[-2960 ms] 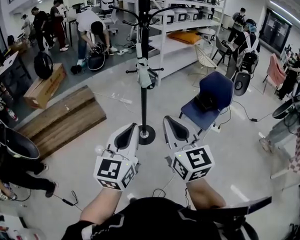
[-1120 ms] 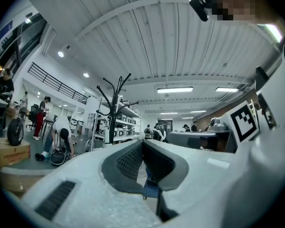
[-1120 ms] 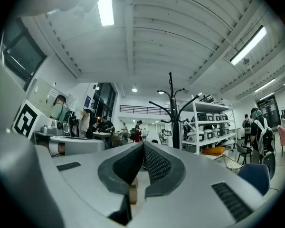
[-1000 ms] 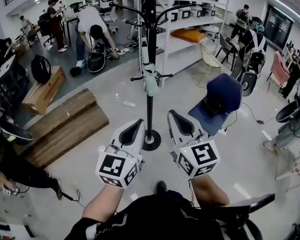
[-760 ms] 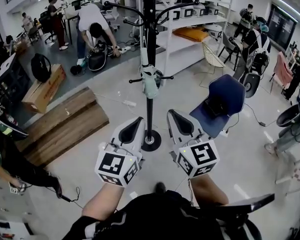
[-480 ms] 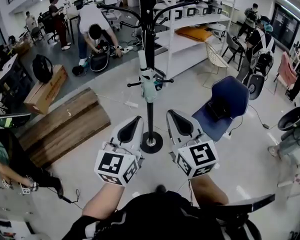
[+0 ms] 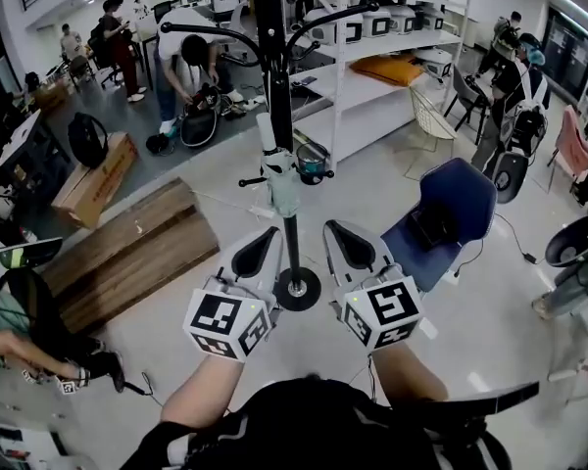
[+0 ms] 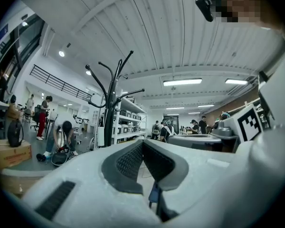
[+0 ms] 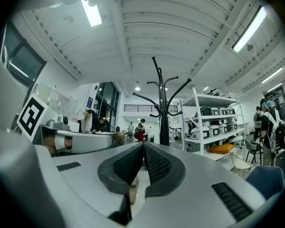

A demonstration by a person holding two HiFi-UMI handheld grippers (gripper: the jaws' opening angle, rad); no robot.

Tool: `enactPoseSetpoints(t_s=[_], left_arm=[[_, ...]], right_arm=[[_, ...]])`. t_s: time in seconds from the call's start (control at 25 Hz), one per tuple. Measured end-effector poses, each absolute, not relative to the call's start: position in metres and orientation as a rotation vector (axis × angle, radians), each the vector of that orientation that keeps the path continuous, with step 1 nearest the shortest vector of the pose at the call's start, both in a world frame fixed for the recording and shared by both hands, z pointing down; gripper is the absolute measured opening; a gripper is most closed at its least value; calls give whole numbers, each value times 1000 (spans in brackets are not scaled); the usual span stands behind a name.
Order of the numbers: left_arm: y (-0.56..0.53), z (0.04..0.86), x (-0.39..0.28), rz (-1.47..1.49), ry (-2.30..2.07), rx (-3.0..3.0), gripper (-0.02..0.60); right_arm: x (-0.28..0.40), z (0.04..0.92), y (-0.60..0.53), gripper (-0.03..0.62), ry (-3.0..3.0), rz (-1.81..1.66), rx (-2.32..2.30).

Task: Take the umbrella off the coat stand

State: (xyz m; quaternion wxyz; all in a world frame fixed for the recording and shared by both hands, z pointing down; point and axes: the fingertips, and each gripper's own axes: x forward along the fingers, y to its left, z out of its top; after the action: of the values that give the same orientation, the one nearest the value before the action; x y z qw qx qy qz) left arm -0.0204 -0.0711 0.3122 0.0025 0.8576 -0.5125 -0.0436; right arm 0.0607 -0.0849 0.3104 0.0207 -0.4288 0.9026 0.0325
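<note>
Bright, even indoor light is coming from long ceiling strip lights (image 8: 183, 82); the pale floor (image 7: 490, 302) is showing only soft shadows; a strip light (image 9: 91, 8) is glaring white in the right gripper view; every view is bulging with fisheye distortion; both gripper views are darkening to black at the edges; the left gripper (image 8: 142, 142) and right gripper (image 9: 143, 145) are looking soft up close.

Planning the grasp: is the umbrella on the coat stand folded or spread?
Folded. In the head view the umbrella hangs as a slim pale bundle against the coat stand pole.
</note>
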Motion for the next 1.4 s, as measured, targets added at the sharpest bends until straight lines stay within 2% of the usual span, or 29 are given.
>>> enactPoseSetpoints(t_s=[0.48,0.68,0.84,1.04,1.4], left_arm=[[-103,305,-16,-222,-1654,2700,8],[-131,303,-27,-222,-1623,2712,8],[-157,292,-44,-334,-1576,2714,8],[-194,292,-60,-240,-1572,2737,8],[-257,287,-85,-238,-1483,2785,8]], right_arm=[[68,314,-124,8,2802,83,-1259],[57,311,-152,8,2793,77,-1304],[54,302,-180,8,2749,93,-1366],[32,292,-204,8,2756,137,-1358],[2,288,-254,8,2726,147,-1422]])
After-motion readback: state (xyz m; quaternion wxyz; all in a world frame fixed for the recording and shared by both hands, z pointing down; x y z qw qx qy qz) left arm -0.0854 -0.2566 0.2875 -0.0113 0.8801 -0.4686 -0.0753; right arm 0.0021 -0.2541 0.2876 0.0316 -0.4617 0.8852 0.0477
